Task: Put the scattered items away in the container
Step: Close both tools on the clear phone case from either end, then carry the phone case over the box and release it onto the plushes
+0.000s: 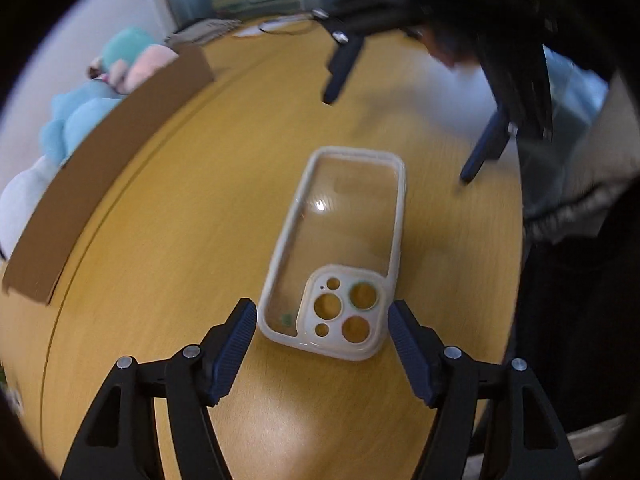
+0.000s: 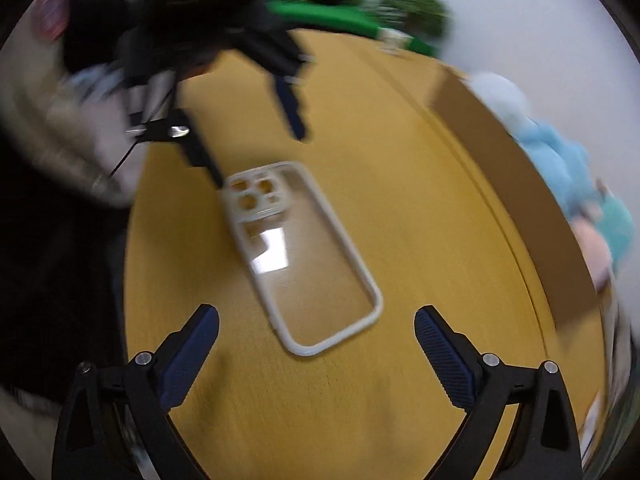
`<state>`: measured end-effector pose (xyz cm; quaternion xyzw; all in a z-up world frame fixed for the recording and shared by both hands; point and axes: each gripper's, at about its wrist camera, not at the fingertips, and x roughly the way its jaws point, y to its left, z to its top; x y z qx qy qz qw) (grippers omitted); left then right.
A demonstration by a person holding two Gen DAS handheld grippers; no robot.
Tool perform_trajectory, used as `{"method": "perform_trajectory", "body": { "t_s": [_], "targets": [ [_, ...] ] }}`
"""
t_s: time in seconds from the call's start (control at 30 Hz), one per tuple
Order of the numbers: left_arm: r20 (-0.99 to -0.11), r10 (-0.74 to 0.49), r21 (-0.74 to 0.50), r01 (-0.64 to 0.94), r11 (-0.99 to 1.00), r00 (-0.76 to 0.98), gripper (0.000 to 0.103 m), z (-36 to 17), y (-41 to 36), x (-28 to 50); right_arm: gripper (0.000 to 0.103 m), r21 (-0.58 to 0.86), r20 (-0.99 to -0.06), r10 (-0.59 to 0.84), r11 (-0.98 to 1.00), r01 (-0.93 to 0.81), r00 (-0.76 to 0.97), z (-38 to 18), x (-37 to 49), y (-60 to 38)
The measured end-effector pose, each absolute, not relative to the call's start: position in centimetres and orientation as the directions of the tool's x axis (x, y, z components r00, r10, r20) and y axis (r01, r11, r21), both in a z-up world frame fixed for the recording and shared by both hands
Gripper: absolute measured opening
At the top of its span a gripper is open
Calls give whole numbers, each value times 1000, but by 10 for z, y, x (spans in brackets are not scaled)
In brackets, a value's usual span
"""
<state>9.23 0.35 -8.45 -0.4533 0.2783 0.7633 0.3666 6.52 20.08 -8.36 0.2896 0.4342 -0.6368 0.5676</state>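
Observation:
A clear phone case (image 1: 340, 248) with a whitish rim lies flat on the round wooden table (image 1: 168, 280). My left gripper (image 1: 322, 312) stands open, its fingertips on either side of the case's camera-hole end without pressing on it. Across the case my right gripper (image 1: 400, 132) is spread open above the table. In the right wrist view the case (image 2: 304, 256) lies just ahead of my open right gripper (image 2: 316, 314), plain end nearest, nothing between the pads. The left gripper (image 2: 256, 154) hangs over the far, camera-hole end. A brown cardboard box (image 1: 112, 160) stands at the table's edge.
Blue, pink and teal plush toys (image 1: 80, 120) show behind the box wall (image 2: 520, 184). A person's dark hair and pale sleeve (image 1: 568, 92) lean over the table's far side. Blurred green objects (image 2: 340, 16) lie beyond the table, and a cable loop (image 1: 280, 26) rests on it.

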Motion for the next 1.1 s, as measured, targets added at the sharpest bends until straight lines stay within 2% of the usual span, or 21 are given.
{"method": "perform_trajectory", "body": {
  "t_s": [0.13, 0.23, 0.33, 0.43, 0.73, 0.93, 1.1],
  "targets": [
    [-897, 348, 46, -842, -537, -271, 70, -85, -1, 80, 100, -155, -902, -427, 195, 968, -59, -93, 48, 185],
    [-899, 357, 54, -873, -485, -254, 71, -85, -4, 80, 97, -92, -923, -384, 230, 969, 3, -108, 28, 177],
    [-903, 350, 51, -869, -492, -251, 77, -87, -7, 70, 92, -7, -917, -392, 197, 980, 72, -117, 8, 177],
    [-901, 376, 6, -872, -489, -217, 78, -88, -11, 61, 84, -9, -897, -437, 170, 985, 67, -116, 1, 184],
    [-904, 391, -11, -903, -429, -175, 77, -84, -10, 53, 84, -22, -888, -457, 156, 988, 53, -115, 6, 202],
    [-871, 392, 133, -910, -392, -296, 77, -20, -18, 43, 84, -63, -874, -486, 129, 990, 7, -83, -1, 218],
    [-848, 341, 287, -892, -348, -406, 76, 49, -36, 9, 83, -216, -858, -498, 124, 968, -128, -21, -27, 210]
  ]
}}
